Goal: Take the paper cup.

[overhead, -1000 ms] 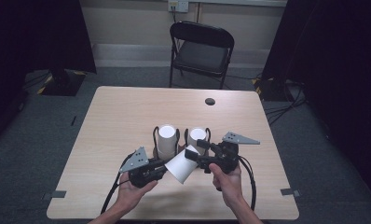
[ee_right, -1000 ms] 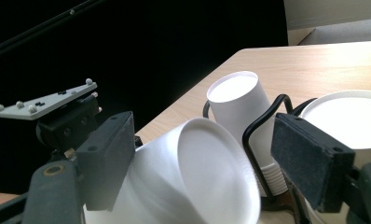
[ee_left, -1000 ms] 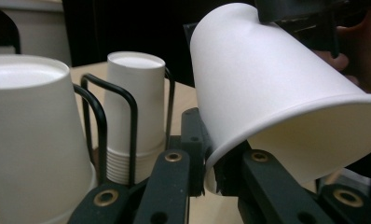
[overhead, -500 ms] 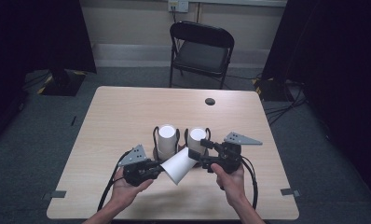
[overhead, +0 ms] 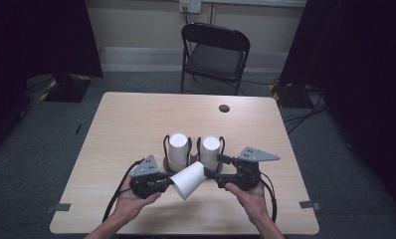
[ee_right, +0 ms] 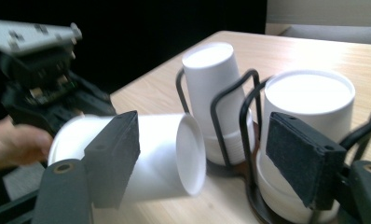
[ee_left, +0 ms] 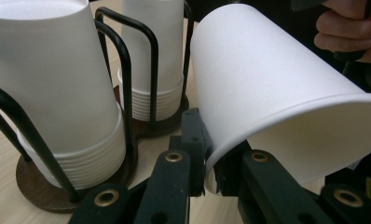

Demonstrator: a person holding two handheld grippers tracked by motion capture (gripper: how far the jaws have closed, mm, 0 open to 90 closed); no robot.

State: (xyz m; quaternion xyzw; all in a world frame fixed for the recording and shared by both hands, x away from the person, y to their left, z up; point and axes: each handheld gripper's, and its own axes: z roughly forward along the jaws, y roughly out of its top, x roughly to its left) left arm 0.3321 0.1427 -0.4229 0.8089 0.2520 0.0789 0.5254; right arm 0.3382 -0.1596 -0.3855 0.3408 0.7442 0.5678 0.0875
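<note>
A single white paper cup (overhead: 188, 180) hangs tilted over the table's near edge, mouth toward the left. My left gripper (overhead: 169, 182) is shut on its rim, and in the left gripper view the jaws pinch the rim of the cup (ee_left: 267, 93). My right gripper (overhead: 213, 168) stands open by the cup's base. In the right gripper view its pads (ee_right: 113, 158) are wide apart, with the cup (ee_right: 146, 158) lying sideways behind the left one. Two stacks of upside-down white cups (overhead: 177, 149) (overhead: 211, 149) stand in black wire holders just beyond.
The holders (ee_left: 127, 79) have dark round bases and stand close to both grippers. A black folding chair (overhead: 216, 55) is at the table's far side. A small dark round spot (overhead: 224, 108) marks the tabletop (overhead: 131, 124) at the far right.
My right gripper has drawn back slightly to the right, off the cup's base. The cup stays in my left gripper and has sunk a little toward the near edge.
</note>
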